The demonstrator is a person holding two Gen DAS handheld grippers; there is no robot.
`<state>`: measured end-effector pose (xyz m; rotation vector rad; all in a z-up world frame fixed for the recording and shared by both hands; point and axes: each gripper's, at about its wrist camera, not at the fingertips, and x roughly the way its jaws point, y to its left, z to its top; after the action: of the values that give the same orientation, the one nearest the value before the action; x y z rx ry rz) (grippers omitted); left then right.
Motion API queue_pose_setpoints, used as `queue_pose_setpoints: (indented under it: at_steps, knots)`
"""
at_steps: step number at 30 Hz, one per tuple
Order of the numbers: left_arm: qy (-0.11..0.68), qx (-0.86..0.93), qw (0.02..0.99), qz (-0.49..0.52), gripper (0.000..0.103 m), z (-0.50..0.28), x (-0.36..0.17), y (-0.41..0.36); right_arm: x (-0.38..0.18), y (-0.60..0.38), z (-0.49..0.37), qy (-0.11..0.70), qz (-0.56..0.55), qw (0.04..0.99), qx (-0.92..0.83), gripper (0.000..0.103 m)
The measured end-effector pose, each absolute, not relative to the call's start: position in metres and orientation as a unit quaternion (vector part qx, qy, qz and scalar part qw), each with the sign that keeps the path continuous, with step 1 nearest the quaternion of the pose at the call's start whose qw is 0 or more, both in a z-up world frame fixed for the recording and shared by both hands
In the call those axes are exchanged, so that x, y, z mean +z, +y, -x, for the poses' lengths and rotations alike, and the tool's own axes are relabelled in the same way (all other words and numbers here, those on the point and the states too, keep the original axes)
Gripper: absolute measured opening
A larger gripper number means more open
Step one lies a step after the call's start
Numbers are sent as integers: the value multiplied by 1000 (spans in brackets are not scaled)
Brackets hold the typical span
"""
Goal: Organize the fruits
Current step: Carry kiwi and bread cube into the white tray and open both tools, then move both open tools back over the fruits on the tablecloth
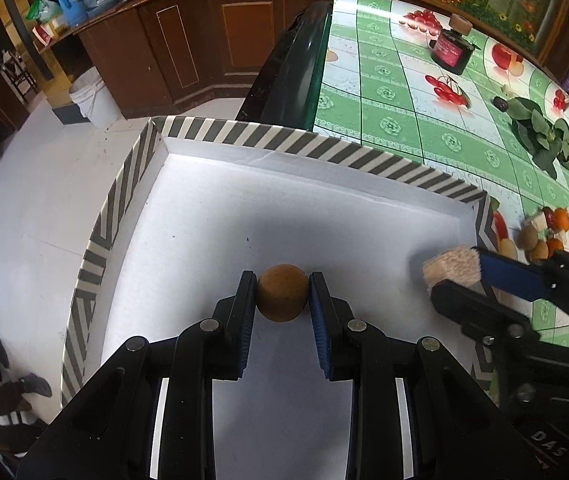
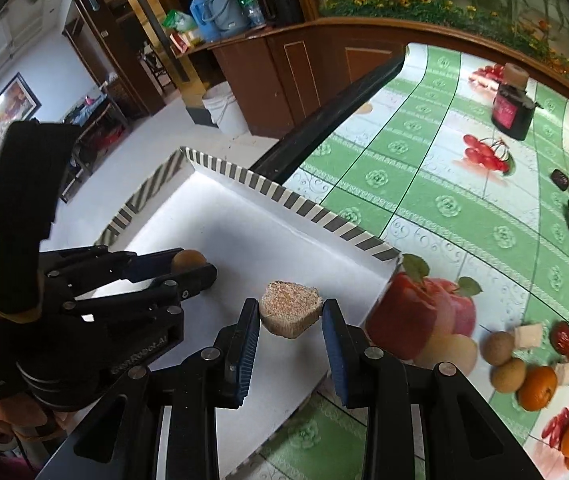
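Observation:
My left gripper (image 1: 283,298) is shut on a small round brown fruit (image 1: 283,298) and holds it over the white striped-rim box (image 1: 304,146). My right gripper (image 2: 290,314) is shut on a pale fibrous chunk (image 2: 290,314), also over the box (image 2: 324,220) near its right edge. In the left wrist view the chunk (image 1: 452,270) and the right gripper's fingers (image 1: 512,278) show at the right. In the right wrist view the left gripper (image 2: 194,270) shows at the left with the brown fruit (image 2: 188,259). Loose fruits lie on the table: brown ones (image 2: 498,347), oranges (image 2: 538,388), a red date (image 2: 563,336).
The table has a green fruit-print cloth (image 2: 464,216). A dark bottle with a cork (image 2: 512,104) stands at the far side. Green leaves (image 1: 544,132) and a dark date (image 2: 560,179) lie at the right. White cubes (image 2: 528,335) lie among the fruits. A white bucket (image 1: 92,102) stands on the floor.

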<state>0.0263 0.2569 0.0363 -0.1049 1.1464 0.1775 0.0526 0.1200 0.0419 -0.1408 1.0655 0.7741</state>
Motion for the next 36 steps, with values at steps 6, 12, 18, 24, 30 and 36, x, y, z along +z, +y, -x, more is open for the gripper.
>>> queue_pose_setpoints:
  at_steps: [6, 12, 18, 24, 30, 36]
  knots:
    - [537, 66, 839, 61, 44, -30, 36, 261, 30, 130, -52, 492, 88, 790, 355, 31]
    - [536, 64, 839, 68, 48, -27, 37, 266, 34, 127, -50, 495, 74, 787, 360, 39]
    - [523, 63, 848, 55, 48, -16, 48, 262, 54, 99, -40, 482, 43, 801, 352, 39]
    - [514, 45, 855, 60, 48, -7, 61, 248, 68, 52, -29, 474, -1, 818, 325, 39]
    - [505, 31, 859, 74, 48, -2, 76, 236, 70, 3, -16, 479, -13, 828, 290, 39]
    - [503, 13, 861, 79, 48, 2, 86, 209, 64, -48, -7, 491, -27, 833, 254, 39]
